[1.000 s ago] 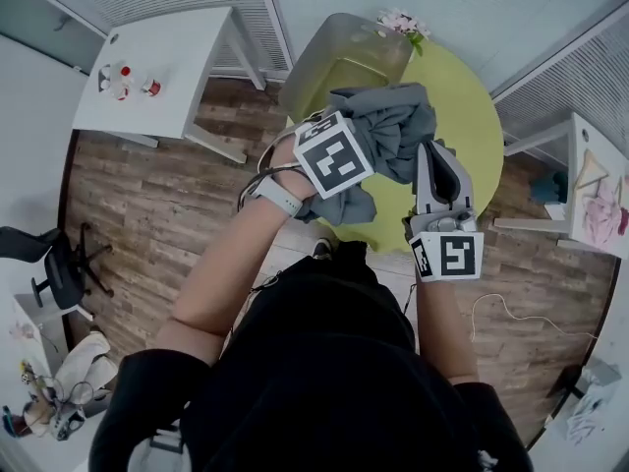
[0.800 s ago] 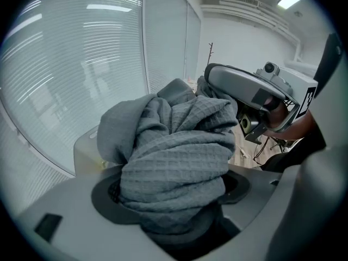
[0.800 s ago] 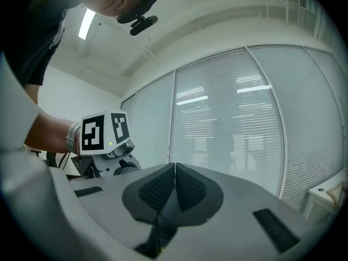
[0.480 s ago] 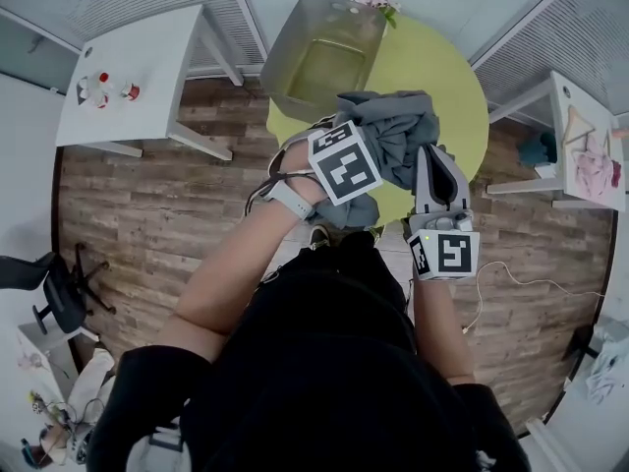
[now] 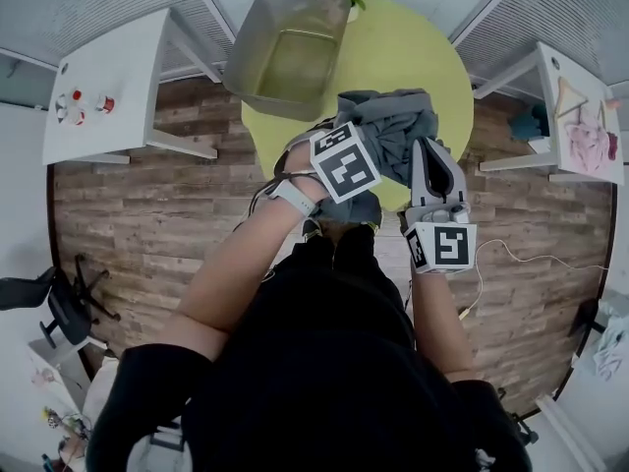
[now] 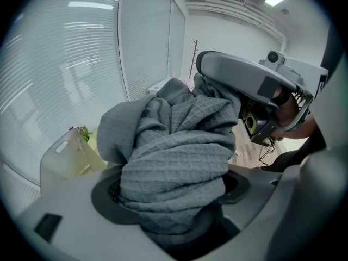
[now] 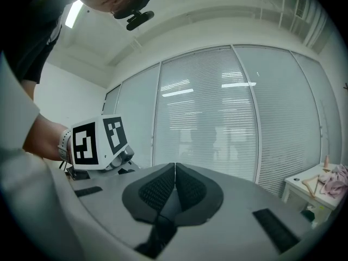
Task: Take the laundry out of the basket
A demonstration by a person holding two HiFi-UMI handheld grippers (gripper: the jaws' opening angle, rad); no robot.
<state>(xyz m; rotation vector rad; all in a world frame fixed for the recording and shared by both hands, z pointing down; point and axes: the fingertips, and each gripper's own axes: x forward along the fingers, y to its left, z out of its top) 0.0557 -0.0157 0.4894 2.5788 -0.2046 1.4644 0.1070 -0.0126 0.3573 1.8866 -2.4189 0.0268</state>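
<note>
grey cloth [image 6: 174, 145] bunched in clenched left gripper [image 6: 174, 192] fingers, above tabletop's [image 5: 413, 57] near edge, out of basket [image 5: 295, 62]. right gripper [image 7: 173, 186] fingers closed, empty. judged soft, light, limp; take hold at thick fold.

Head view steeply down; 2 gripper views close along own jaws; right one sees left gripper [image 7: 100, 141]

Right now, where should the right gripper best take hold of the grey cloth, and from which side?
Likely the loose folds of the grey cloth bulging beyond the left gripper, which clamps the bunch. Come from the right, where the right gripper sits alongside; its jaws are together and must open first.
</note>
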